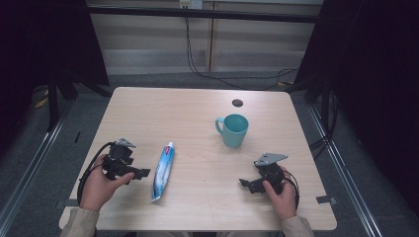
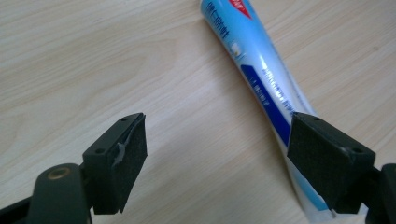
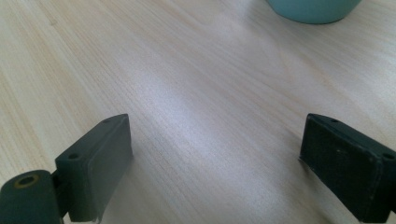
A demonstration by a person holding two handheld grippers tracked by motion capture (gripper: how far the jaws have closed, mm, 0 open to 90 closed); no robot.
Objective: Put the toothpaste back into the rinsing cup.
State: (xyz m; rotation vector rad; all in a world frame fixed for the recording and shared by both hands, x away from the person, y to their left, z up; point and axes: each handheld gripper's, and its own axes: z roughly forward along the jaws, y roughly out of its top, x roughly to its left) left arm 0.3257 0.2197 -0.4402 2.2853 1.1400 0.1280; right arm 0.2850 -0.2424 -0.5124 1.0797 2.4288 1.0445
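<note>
Now, over on the left, the left gripper [image 1: 140, 173] sits in the person's left hand [image 1: 99, 185] above the near left part of the table [image 1: 197, 106], its tips pointing toward the toothpaste tube [image 1: 163, 171] just beside it. In the left gripper view its jaws stand wide with nothing between the pads, one pad over bare wood and the other in front of the tube's flat crimped end [image 2: 266, 70]. Nothing is gripped. The tube lies flat on the wood, blue and white, cap end away from the person, crimped end toward the near edge.

Moving right, a teal mug [image 1: 233, 130] stands upright past the middle of the table, handle turned to the left, well apart from the tube. Beyond it there is a small dark round hole [image 1: 237, 102] in the tabletop.

On the far right, the right gripper [image 1: 245, 183] rests low in the person's right hand [image 1: 280, 193] near the front edge. Its jaws are spread wide too, over bare wood, with the mug's base [image 3: 313, 10] ahead of them.
</note>
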